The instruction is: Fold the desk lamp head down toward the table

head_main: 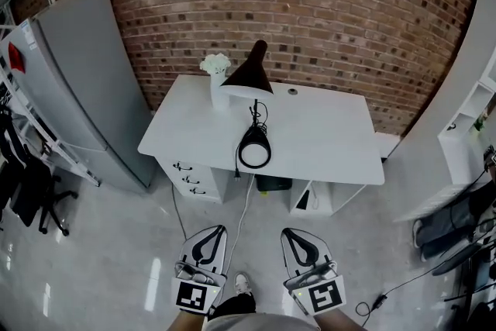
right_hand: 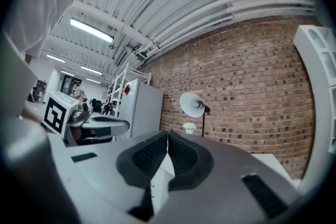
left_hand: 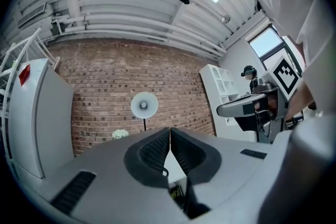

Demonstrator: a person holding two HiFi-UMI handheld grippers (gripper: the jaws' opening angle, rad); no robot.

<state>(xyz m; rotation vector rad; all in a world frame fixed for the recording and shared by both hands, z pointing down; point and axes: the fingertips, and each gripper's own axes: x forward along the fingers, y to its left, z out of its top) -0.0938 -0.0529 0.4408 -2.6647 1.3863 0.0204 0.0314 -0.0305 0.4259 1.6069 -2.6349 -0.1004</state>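
Head view: lamp (head_main: 254,149) stands on the bench (head_main: 325,128) with its head (head_main: 249,74) raised beside a vase (head_main: 217,89). Left gripper (head_main: 211,236) and right gripper (head_main: 298,238) hang over the floor, well short of the bench, both closed on nothing. This looks like an approach pose, with the fold not yet started.

Round desk speck (head_main: 293,91) — too small.
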